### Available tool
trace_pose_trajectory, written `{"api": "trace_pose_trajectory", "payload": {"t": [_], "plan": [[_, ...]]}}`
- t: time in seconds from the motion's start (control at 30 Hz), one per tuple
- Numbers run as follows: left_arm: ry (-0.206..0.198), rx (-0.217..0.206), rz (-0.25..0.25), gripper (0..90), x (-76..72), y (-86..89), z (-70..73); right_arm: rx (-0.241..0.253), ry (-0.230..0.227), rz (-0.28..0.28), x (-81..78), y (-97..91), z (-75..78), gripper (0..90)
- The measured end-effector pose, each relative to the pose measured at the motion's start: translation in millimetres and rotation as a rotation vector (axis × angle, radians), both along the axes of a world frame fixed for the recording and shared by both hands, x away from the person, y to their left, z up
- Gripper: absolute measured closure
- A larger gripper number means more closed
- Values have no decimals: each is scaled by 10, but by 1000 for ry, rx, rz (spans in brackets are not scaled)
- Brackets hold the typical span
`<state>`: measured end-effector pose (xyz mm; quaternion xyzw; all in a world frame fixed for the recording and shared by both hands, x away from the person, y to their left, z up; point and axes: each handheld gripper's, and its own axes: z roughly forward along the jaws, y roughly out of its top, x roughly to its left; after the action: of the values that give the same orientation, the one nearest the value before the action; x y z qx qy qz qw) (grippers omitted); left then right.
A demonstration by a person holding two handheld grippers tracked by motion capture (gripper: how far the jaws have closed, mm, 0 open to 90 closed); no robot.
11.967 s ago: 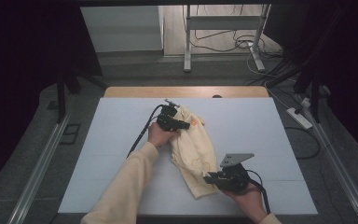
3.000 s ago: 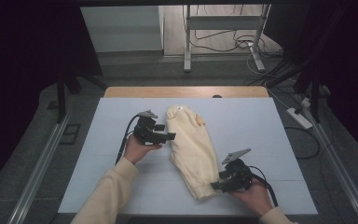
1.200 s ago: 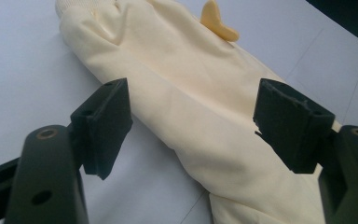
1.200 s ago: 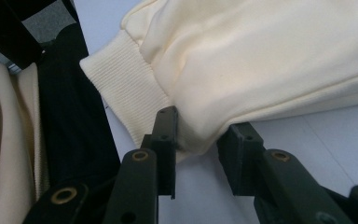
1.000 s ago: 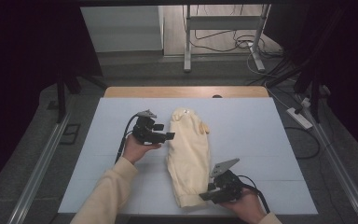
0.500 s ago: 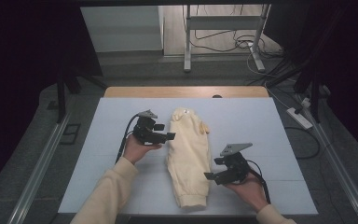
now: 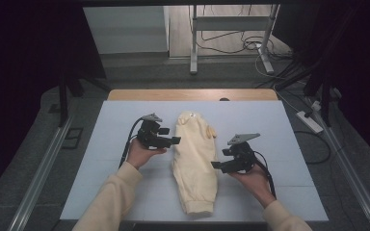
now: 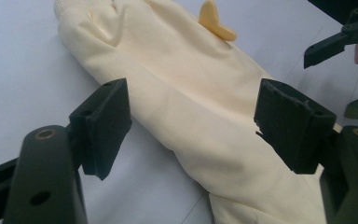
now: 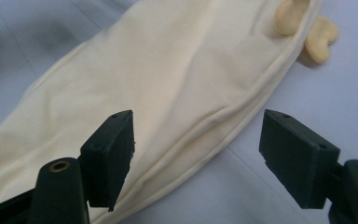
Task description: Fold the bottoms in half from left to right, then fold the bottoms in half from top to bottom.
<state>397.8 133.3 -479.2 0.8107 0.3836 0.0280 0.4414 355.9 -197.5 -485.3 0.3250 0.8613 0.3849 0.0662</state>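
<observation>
A cream garment [image 7: 192,159] lies folded in a long narrow strip down the middle of the white table [image 7: 270,125], its cuffed end nearest me. Two yellowish tabs [image 7: 212,131] stick out near its far end. My left gripper [image 7: 176,140] hovers just left of the garment's upper part, open; in the left gripper view [image 8: 193,126] the cloth [image 8: 191,93] lies beyond its pads, untouched. My right gripper [image 7: 216,165] is held just right of the garment's middle. Its jaws have just been opening and now stand open [image 9: 198,149], with nothing gripped and the cloth [image 9: 168,79] beyond them.
The table's wooden far edge [image 7: 192,94] shows behind the white surface. A power strip [image 7: 310,121] and cables lie on the floor at the right. Metal rails [image 7: 38,178] run along both sides of the table.
My right gripper has let go of the garment's near end and moved up and to the right, beside its middle. The garment now lies straight. The left gripper has stayed still.
</observation>
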Motion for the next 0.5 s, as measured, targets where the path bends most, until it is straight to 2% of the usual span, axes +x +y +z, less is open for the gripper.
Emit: {"api": "trace_pose_trajectory", "payload": {"t": [0.5], "plan": [[-6, 0, 17, 269, 32, 43, -9, 7, 3, -23, 239, 61, 17, 270]]}}
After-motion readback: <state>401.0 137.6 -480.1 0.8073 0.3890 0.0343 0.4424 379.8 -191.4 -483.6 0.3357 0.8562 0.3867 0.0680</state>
